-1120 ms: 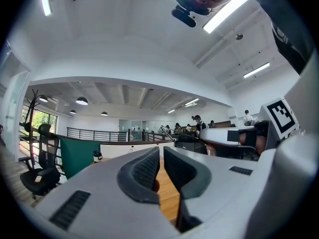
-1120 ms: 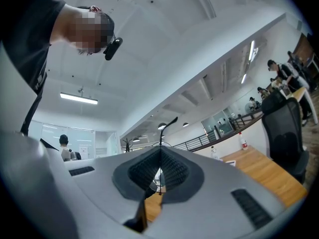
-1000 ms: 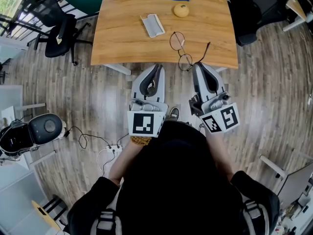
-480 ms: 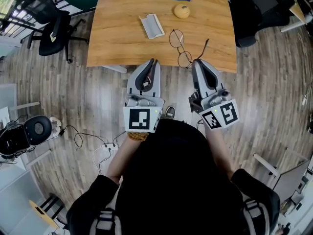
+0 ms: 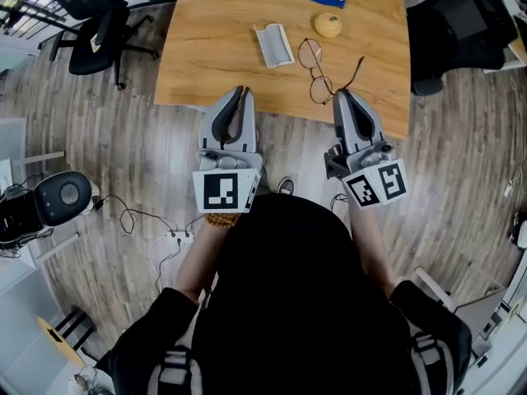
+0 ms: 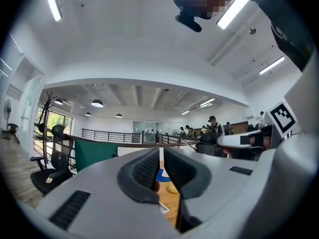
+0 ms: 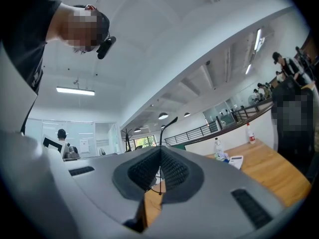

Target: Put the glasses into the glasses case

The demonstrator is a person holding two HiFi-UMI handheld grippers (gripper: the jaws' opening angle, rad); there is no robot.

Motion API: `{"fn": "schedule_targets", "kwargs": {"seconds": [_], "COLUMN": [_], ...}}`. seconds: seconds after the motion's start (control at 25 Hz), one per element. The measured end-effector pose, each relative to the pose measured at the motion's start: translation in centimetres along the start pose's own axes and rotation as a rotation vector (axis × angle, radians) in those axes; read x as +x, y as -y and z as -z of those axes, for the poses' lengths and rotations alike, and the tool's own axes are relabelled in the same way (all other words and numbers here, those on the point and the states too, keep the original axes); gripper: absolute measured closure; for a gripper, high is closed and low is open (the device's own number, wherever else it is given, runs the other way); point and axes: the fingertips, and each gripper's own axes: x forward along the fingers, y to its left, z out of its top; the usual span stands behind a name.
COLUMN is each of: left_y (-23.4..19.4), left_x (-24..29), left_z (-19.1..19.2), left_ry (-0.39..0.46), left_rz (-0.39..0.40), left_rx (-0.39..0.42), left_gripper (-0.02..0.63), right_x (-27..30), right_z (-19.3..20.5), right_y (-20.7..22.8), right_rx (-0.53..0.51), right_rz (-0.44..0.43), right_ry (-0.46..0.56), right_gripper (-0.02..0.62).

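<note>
While the glasses [image 5: 317, 71] lie on the surface [image 5: 214, 48] just right of the glasses case [image 5: 274, 45], long axis pointing away, the clenched right claw [image 5: 340, 94] sits nearer them than the barely parted, empty left claw [image 5: 242, 90].

A pale wooden table [image 5: 214, 56] stood on a grey wood-plank floor [image 5: 123, 163], with a black office chair [image 5: 95, 31] near its corner. Long strip lights [image 6: 239, 11] lit the white ceiling [image 6: 139, 49] above a dark railing [image 6: 109, 135].
</note>
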Motion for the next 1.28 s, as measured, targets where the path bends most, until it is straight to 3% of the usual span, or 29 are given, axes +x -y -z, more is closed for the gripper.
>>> {"fn": "schedule_targets", "kwargs": {"seconds": [0.32,0.92,1.28], "left_y": [-6.5,-12.9,-17.9], "left_x": [1.9,7.0,8.0], "left_z": [-0.5,-0.2,1.7], "left_ry": [-0.001,0.017,-0.022], "left_rz": [-0.083,-0.090,-0.096], "left_rx": [0.025,-0.011,-0.039], "left_gripper": [0.565,0.565,0.565], "right_x": [4.3,9.8,14.5], "right_z": [0.8,2.5,4.2], "right_y": [1.2,2.3,0.8], "right_rx": [-0.002,-0.003,0.002], "right_rz": [0.005,0.040,0.007], "right_ry": [-0.041,-0.117,-0.152], "right_gripper": [0.586,0.586,0.586]}}
